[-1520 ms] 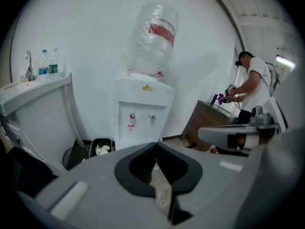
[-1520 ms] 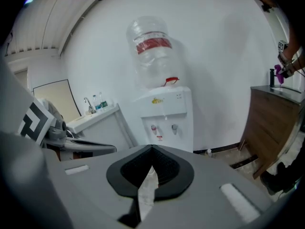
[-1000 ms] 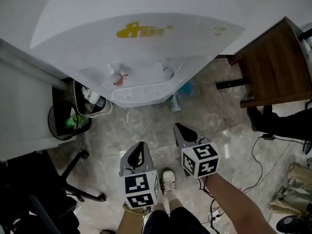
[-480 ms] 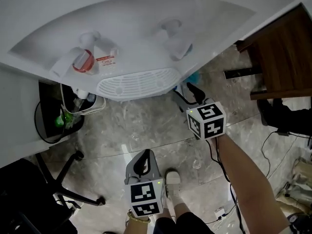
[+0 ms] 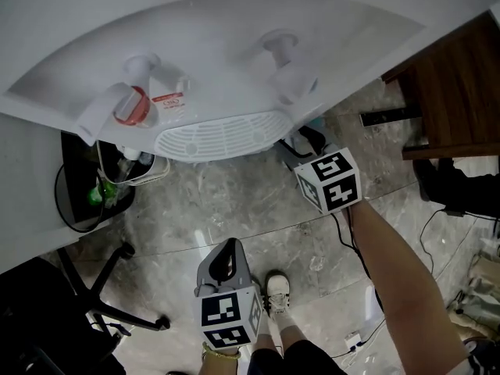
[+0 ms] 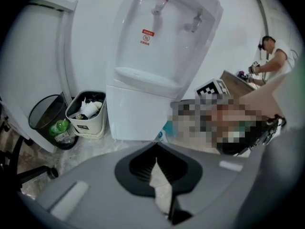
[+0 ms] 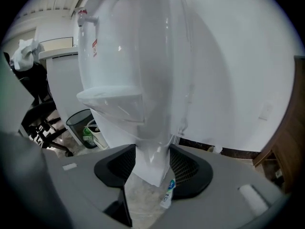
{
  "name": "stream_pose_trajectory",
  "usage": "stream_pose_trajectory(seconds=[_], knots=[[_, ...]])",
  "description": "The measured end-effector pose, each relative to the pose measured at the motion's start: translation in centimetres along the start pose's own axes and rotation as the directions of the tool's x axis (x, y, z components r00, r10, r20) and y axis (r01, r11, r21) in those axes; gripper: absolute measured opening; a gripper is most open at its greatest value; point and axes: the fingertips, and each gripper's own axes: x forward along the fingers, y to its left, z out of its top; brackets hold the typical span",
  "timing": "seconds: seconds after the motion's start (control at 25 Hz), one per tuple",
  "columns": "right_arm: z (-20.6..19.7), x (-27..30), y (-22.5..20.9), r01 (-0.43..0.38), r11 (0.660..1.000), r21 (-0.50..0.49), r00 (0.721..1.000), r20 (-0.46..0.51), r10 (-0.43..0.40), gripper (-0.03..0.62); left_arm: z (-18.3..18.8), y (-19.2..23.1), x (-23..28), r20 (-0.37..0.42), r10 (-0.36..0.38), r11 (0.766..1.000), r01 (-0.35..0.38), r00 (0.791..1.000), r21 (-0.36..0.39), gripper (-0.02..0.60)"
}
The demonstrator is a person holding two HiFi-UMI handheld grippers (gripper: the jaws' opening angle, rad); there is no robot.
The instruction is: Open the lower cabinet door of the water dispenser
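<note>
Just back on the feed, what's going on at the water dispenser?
A person stands at the water dispenser with a gripper in each hand. The right gripper is low beside its lower cabinet, tongs open, the cabinet's corner lined up between them but not gripped. The left gripper hangs back over the floor, tongs shut and empty. The cabinet door looks closed.

Red label (image 6: 147, 37) on dispenser (image 6: 164, 66): txt illegible

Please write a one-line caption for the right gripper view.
Right tongs, open, aimed at the lower cabinet of the water dispenser.
</note>
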Motion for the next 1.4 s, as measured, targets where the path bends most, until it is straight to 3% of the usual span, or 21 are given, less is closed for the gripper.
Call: stream_pose_trajectory(seconds=[0.36,0.68,0.96,1.16,1.4], knots=[[-2.0,-2.5,2.0,0.031,0.996,0.085,0.999,0.022,-0.033,0.192,-0.3,0.2,-0.4,0.002,0.018,1.000,-0.018,1.000,-0.010,0.008],[-6.1,-7.5,8.8,-0.004,0.984,0.179,1.000,0.031,-0.002,0.156,-1.3,1.0,-2.1,0.032,0.026,1.000,-0.026,0.999,0.010,0.008],[-8.8,-10.9,19.7,-0.132,0.960,0.248,0.991,0.019,0.131,0.143,-5.0,3.7,-5.2,0.076,0.060,0.998,-0.058,0.995,-0.022,0.008],[-8.8,-11.2,26.8,-0.230,0.936,0.266,0.972,0.026,0.232,0.127,-8.6,7.1,-8.0,0.071,0.146,0.987,-0.141,0.987,-0.074,0.008],[-8.1,-10.8,31.9,-0.303,0.923,0.238,0.952,0.032,0.304,0.120,-11.8,10.0,-10.6,0.051,0.206,0.969,-0.197,0.977,-0.151,0.008]])
